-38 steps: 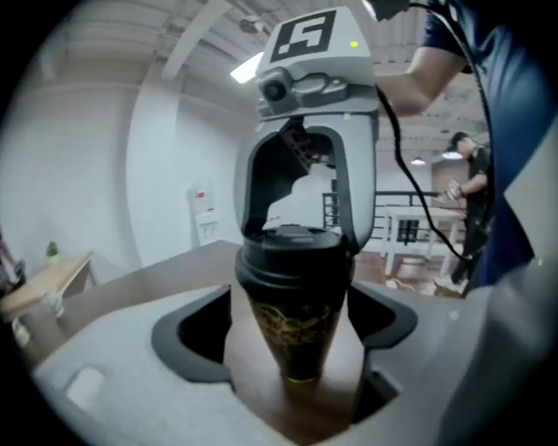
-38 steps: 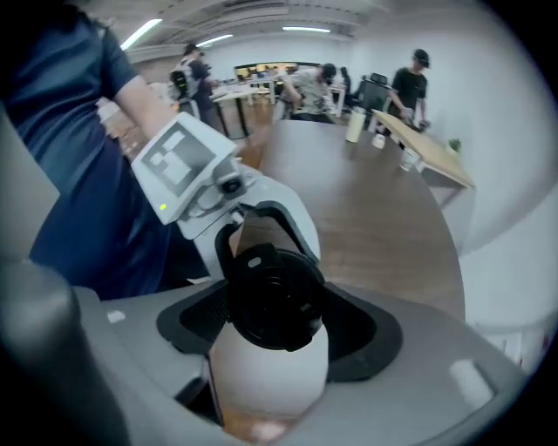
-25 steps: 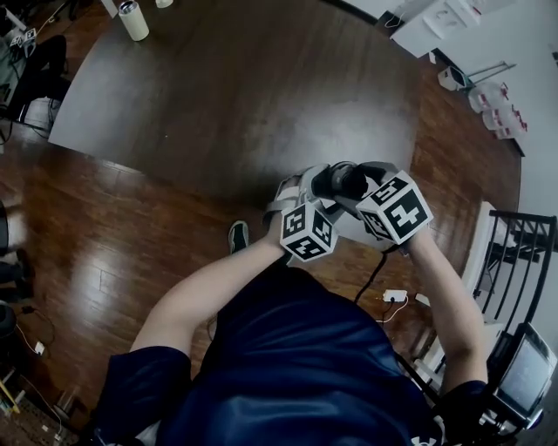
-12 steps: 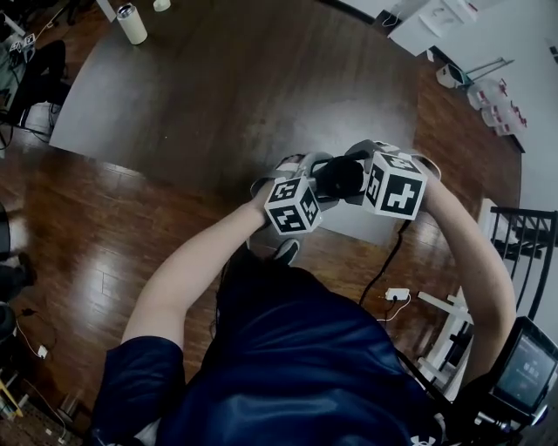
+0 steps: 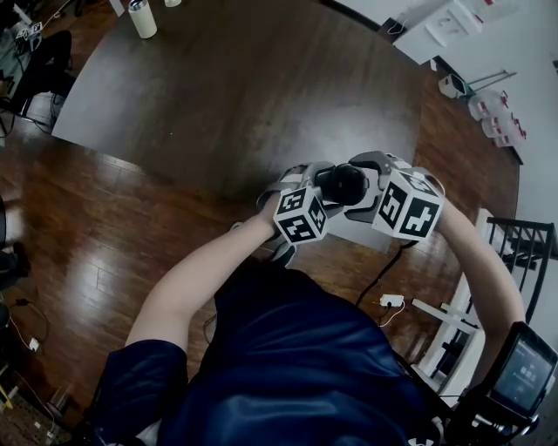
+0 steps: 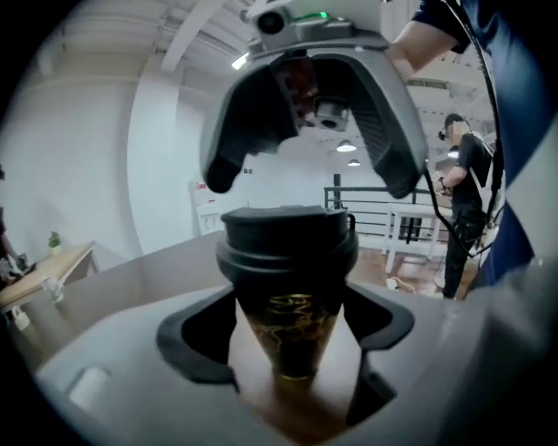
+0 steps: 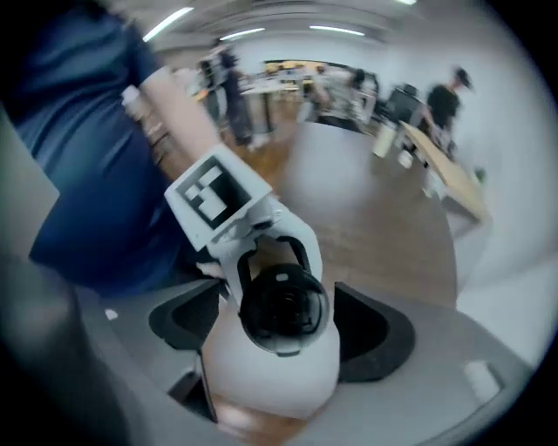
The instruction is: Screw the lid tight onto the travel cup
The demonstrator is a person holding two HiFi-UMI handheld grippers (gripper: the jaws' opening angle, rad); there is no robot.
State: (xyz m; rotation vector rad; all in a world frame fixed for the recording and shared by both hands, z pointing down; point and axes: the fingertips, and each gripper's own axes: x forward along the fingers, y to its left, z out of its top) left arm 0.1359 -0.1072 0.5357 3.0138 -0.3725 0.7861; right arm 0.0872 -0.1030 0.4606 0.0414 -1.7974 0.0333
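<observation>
A black travel cup (image 6: pixel 295 300) with a gold pattern hangs upright over the table's near edge, its black lid (image 6: pixel 288 235) on top. My left gripper (image 6: pixel 289 348) is shut on the cup's body, one pad on each side. My right gripper (image 6: pixel 309 183) points down over the lid. Its jaws have just been opening and now stand wide, with a gap on both sides of the lid (image 7: pixel 283 307). In the head view the lid (image 5: pixel 342 183) shows between the left gripper (image 5: pixel 318 187) and the right gripper (image 5: pixel 356 177).
The dark round table (image 5: pixel 244 96) stretches away from me, with a white can (image 5: pixel 142 17) at its far left corner. Below lie wood floor, a white adapter with cable (image 5: pixel 391 300) and a black railing (image 5: pixel 514 253). People stand in the background.
The right gripper has rolled about the lid, its marker cube swinging out to the right, and its jaws have spread. The left gripper still holds the cup in nearly the same place.
</observation>
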